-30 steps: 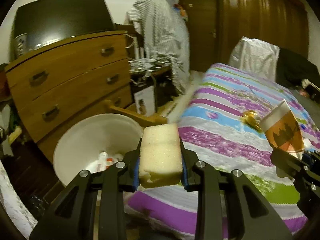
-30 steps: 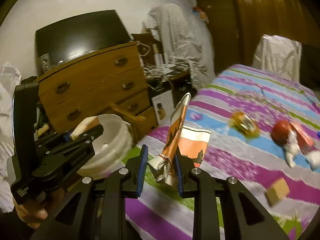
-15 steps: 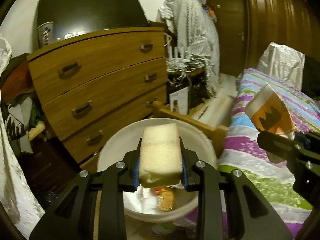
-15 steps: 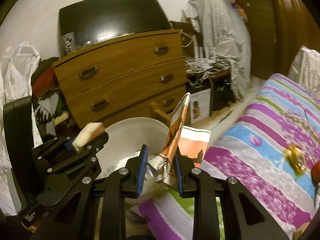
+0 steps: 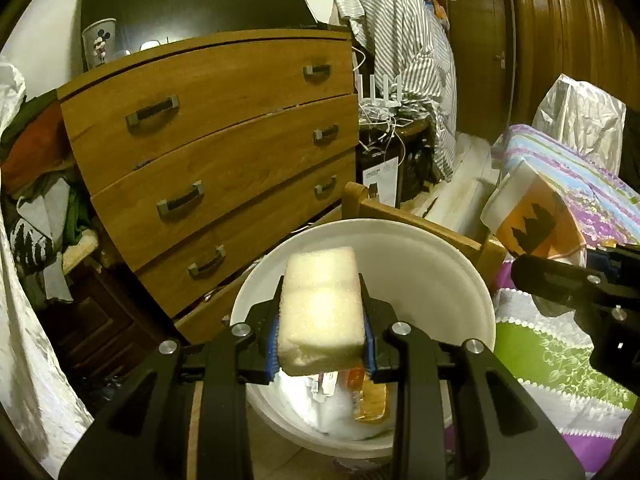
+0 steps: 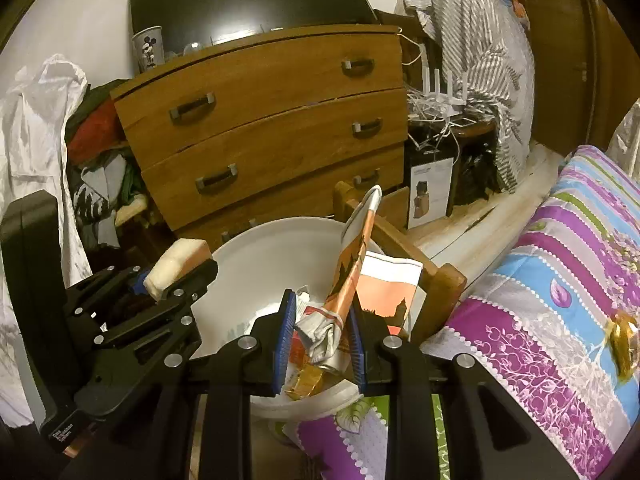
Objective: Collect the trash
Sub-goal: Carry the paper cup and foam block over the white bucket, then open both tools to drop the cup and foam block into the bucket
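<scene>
Left gripper (image 5: 322, 354) clamped on a pale foam block (image 5: 322, 312), blue pads pressing both sides; block sticks out forward past the fingertips and hangs over the near part of a white bucket (image 5: 460, 280). Bucket sits on the floor between a wooden dresser (image 5: 208, 136) on the left and the bed (image 5: 560, 364) on the right, with the bed's wooden corner post just beyond its far rim. Inside the bucket, at the bottom: white wrappers and an orange packet (image 5: 370, 394), partly hidden by the gripper. Right gripper (image 6: 320, 346) closed on a crumpled orange-and-white paper bag (image 6: 352, 280), pinched at its scrunched lower end; bag stands up and leans right, its upper end above the bucket's far rim. Right gripper sits at the bucket's near right edge, over the striped bed cover. From the right wrist view the left gripper shows at left, its block above the bucket's left rim. A gold wrapper (image 6: 624, 342) lies on the bed, far right, well apart from both grippers. Mug (image 5: 99, 42) on the dresser top.
</scene>
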A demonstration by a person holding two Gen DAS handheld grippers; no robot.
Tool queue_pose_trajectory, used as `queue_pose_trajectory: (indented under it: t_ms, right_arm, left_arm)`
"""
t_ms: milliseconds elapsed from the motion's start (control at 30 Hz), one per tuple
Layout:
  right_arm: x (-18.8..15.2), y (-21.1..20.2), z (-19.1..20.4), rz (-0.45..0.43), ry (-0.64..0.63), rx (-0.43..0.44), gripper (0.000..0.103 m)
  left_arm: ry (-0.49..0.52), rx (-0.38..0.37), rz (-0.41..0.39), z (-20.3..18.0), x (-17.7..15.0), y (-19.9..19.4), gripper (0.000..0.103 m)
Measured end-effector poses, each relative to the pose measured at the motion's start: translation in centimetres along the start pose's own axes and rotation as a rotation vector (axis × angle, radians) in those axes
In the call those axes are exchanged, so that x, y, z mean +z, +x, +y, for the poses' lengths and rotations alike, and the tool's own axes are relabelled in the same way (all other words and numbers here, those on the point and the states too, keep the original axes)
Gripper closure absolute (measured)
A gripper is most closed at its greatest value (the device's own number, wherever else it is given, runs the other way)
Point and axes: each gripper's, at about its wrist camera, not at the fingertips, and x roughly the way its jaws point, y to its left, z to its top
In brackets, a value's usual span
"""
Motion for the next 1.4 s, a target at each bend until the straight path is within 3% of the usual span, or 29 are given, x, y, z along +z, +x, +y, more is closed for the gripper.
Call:
queue_pose_trajectory:
  t_ms: [767, 867, 900, 1000, 1400]
  right_arm:
    - [2.4, 1.9, 0.0, 0.048, -0.047, 0.081, 0.076]
    - [2.9, 2.2, 0.2, 0.053, -0.062, 0.08, 0.068]
    - [2.9, 2.3, 0.1, 0.05, -0.061, 0.078, 0.067]
    - [3.0, 2.8, 0.0, 0.05, -0.058, 0.071, 0.065]
    - [2.6, 3.0, -0.7, 0.045, -0.036, 0.056, 0.065]
  left_arm:
    - [-0.011, -0.017, 0.014, 0.9, 0.5, 1.6, 0.074]
    - [-0.009, -0.012, 0.019, 0.9, 0.6, 2.1, 0.074]
    - [-0.012, -0.011, 0.027, 1.0, 0.6, 2.3, 0.071]
    - [-0.011, -0.016, 0.032, 1.0, 0.5, 2.6, 0.046]
    - [-0.004, -0.008, 0.037, 1.0, 0.4, 3.2, 0.046]
